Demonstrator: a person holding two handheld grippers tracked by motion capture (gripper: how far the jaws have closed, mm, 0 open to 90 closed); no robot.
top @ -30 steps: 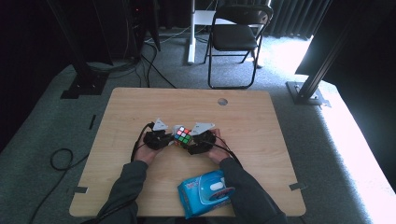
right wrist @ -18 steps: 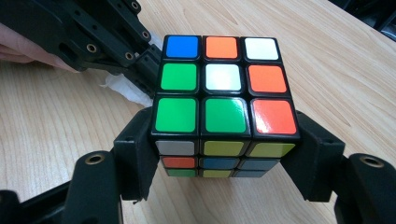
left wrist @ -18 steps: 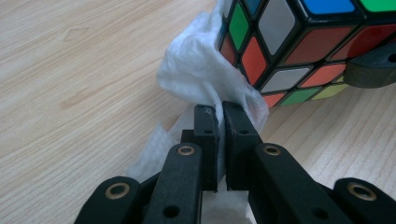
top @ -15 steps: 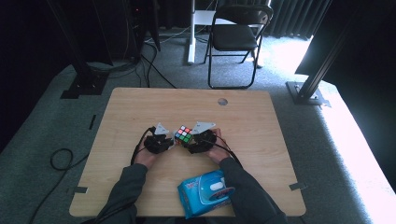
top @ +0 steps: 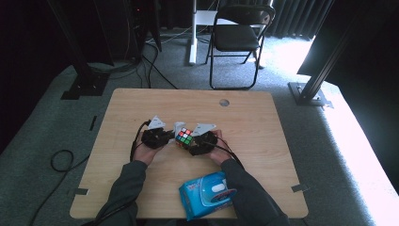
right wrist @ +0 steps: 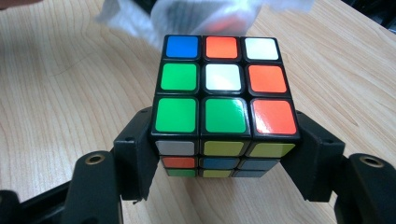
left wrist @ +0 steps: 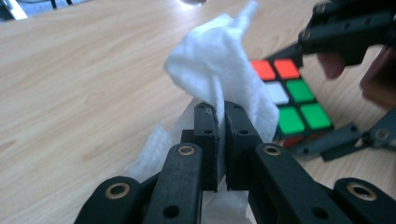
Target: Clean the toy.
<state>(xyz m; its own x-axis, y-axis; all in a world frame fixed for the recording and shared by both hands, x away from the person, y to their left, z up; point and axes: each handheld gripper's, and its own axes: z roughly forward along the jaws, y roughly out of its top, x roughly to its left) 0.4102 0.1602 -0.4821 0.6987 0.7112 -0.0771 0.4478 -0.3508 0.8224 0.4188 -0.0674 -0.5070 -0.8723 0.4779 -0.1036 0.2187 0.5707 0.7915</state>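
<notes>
A: Gripping check first. The right gripper (right wrist: 224,154), what's it got?

B: The Rubik's cube (right wrist: 223,105). Jaws stand wide, one pad on each side of the cube's lower layers, clamped. The cube fills the centre of the right gripper view, top face up: blue, orange, white in the far row, green, white, orange in the middle, green, green, orange nearest.

A: And in the high view?

B: The cube (top: 184,136) sits mid-frame, slightly left of centre on the wooden table (top: 263,122), between the two hands. The right gripper (top: 201,142) is just to its right, touching it.

A: The left gripper (left wrist: 216,140)?

B: Jaws nearly together, pinching a white wipe (left wrist: 219,70). The wipe stands up from between the pads in the centre of the left gripper view and bunches out below them too. Its upper flap lies against the left side of the cube (left wrist: 289,100), which shows at centre right of that view.

A: Wipe touching the cube for sure?

B: It overlaps the cube's edge in that view; actual contact I can't tell. In the right gripper view the wipe (right wrist: 187,14) is blurred along the top edge, behind the cube.

A: Left gripper in the high view?

B: Left of the cube (top: 157,136), the wipe (top: 179,127) a pale scrap between it and the cube.

A: Anything else on the table?

B: A blue pack of wet wipes (top: 207,195) at the lower centre, near the table's front edge, between the person's sleeves. Small round grommet hole (top: 224,102) near the far edge.
</notes>
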